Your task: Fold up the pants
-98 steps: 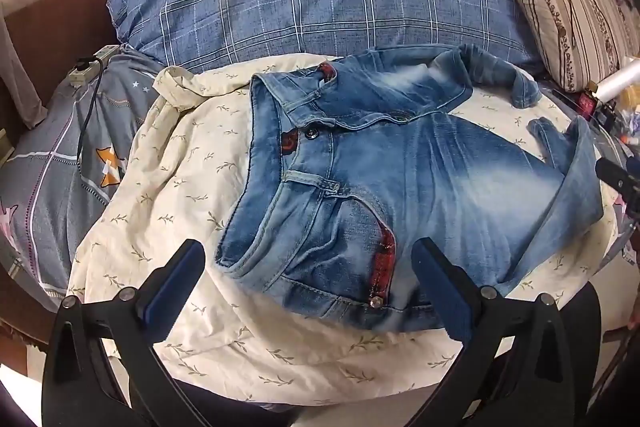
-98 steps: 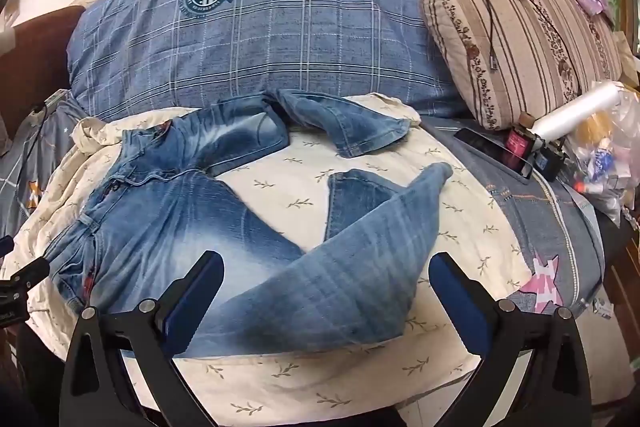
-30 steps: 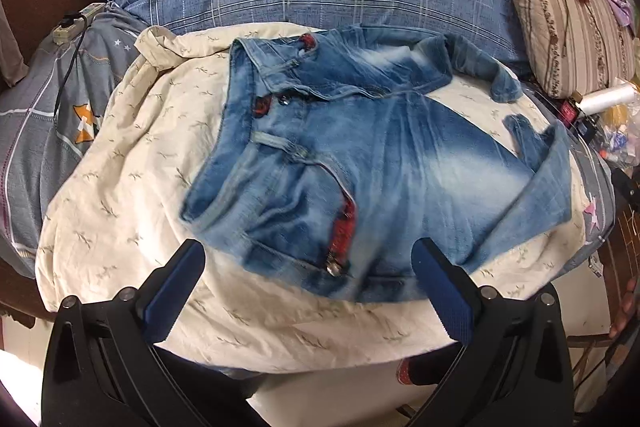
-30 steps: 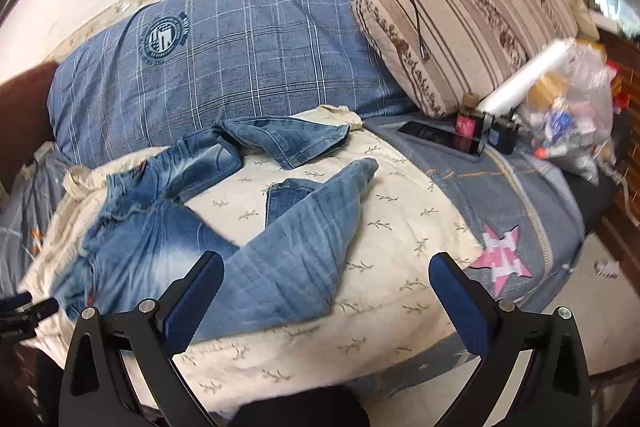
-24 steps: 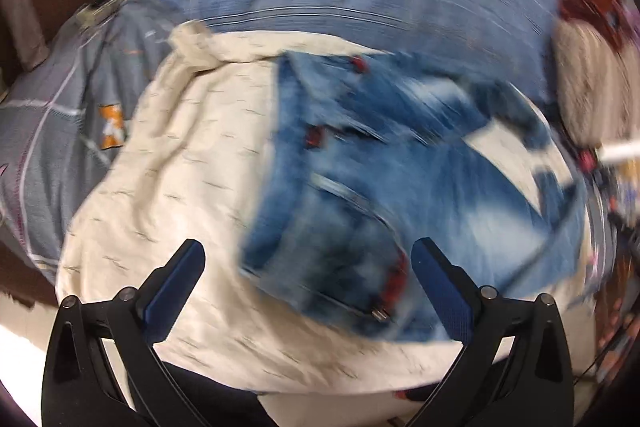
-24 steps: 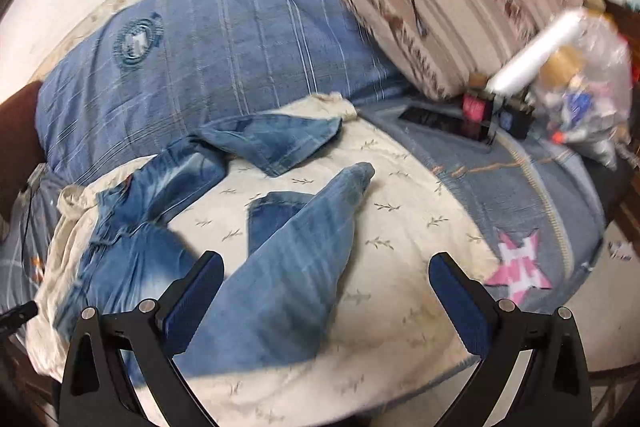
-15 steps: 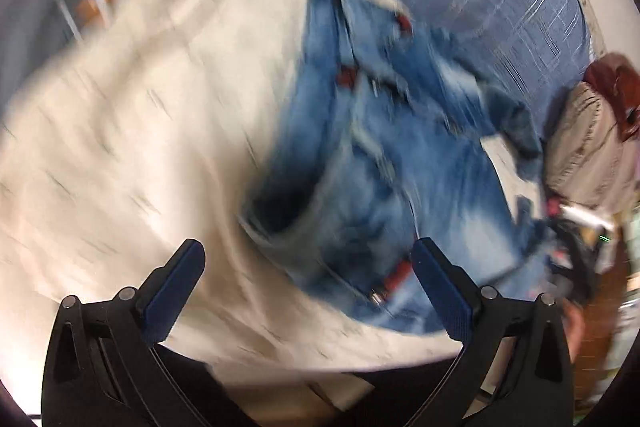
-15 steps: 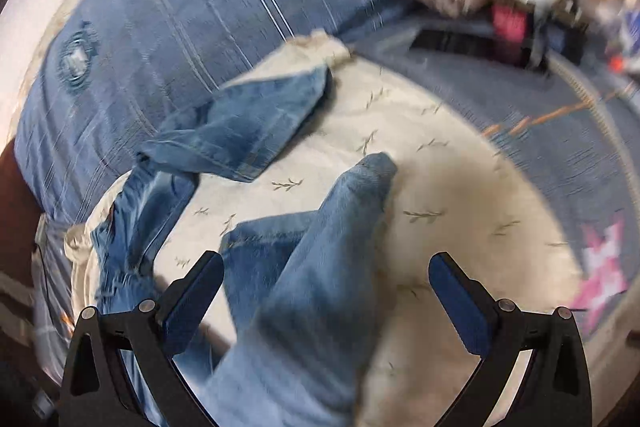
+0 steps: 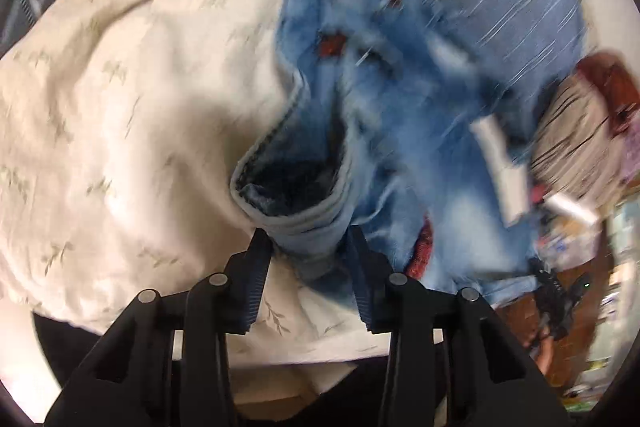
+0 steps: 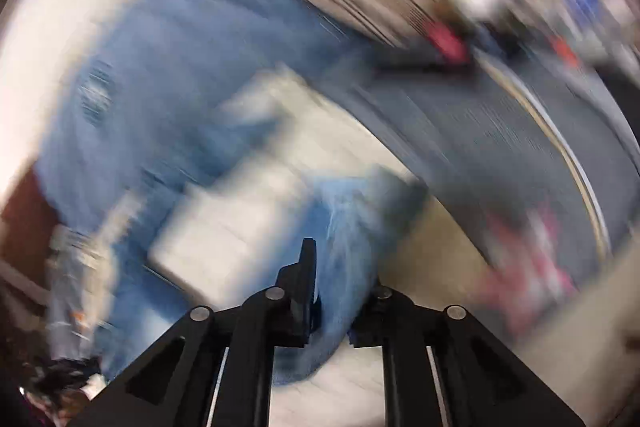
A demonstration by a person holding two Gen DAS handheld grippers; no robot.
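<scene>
Grasping is the step: your left claw (image 9: 308,247) is closing on the waistband (image 9: 300,223) of the jeans (image 9: 400,99), your right claw (image 10: 340,291) closing on a leg (image 10: 352,227). Next, lift both ends together.

Left gripper (image 9: 308,263) dropped onto jeans (image 9: 384,131) waistband, closing; right gripper (image 10: 340,291) closing on leg.

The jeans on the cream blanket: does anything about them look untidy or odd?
Yes. The jeans lie rumpled, not flat, on the blanket: the waistband gapes open at the left gripper, and one leg is bunched.
</scene>
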